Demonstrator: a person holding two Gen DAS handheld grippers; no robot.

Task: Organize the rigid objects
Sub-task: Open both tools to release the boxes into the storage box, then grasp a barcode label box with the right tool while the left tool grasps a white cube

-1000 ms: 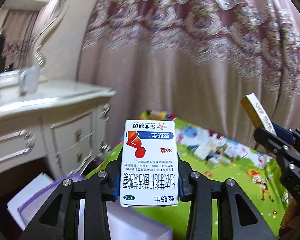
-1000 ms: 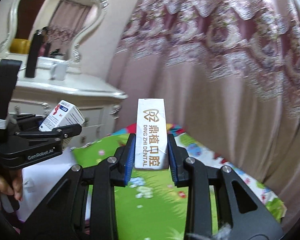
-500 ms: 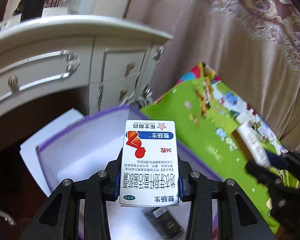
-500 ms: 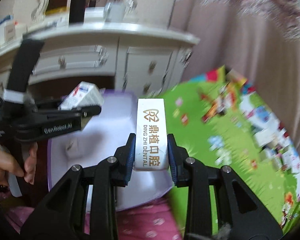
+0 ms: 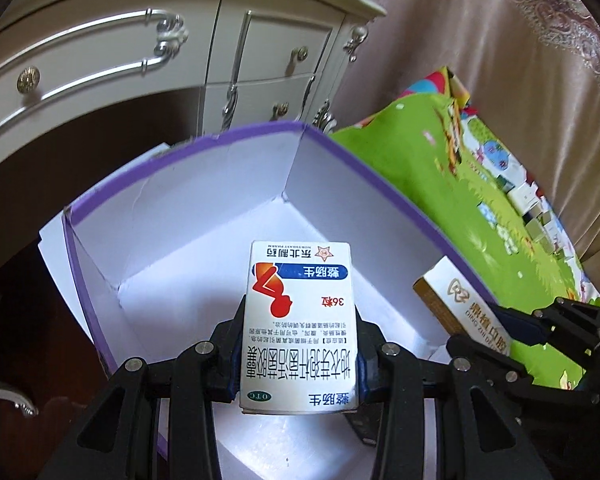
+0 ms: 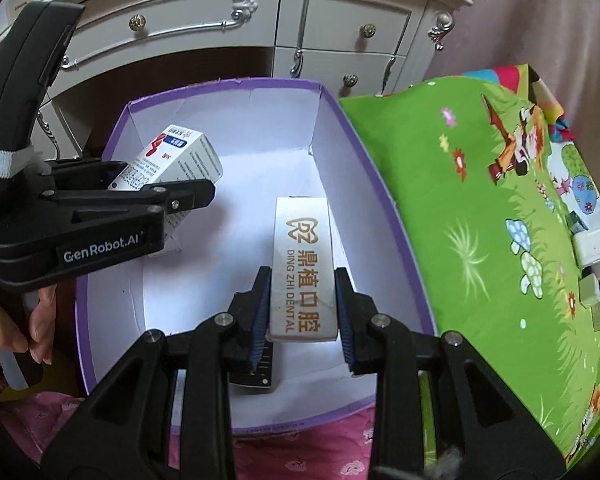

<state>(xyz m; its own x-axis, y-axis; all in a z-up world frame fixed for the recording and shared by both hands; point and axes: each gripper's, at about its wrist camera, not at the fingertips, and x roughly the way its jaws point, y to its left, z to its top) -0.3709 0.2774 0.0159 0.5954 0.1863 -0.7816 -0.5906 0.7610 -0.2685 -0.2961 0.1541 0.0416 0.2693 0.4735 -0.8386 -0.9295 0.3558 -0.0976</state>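
Left gripper [image 5: 298, 354] is clamped on a white medicine carton [image 5: 298, 320] with red and blue print, held over the open purple-rimmed storage box [image 5: 180, 216], well inside its walls. Right gripper [image 6: 302, 312] is closed on a long white dental box [image 6: 303, 268] with gold lettering — also poised over the storage box's interior, nearer its right wall. Neither carton appears to rest on the white floor of the storage box; both look suspended above it.

One item already inside: a dark flat object [image 6: 254, 372] lies on the floor near the front wall, partly hidden under the right gripper. What it is cannot be told.

Still out: a cluster of small white boxes [image 6: 592, 272] sits on the green cartoon mat [image 6: 480, 200] to the right of the storage box, well apart from it.

Judgement — task is at an early-to-middle stage. One thing stowed, two in hand and positioned for release, several more waiting on the mat. Remaining work for this pair: lower and let go so they land flat, ideally clear of the dark object and of each other. A white dresser [image 6: 260, 20] stands behind the storage box.
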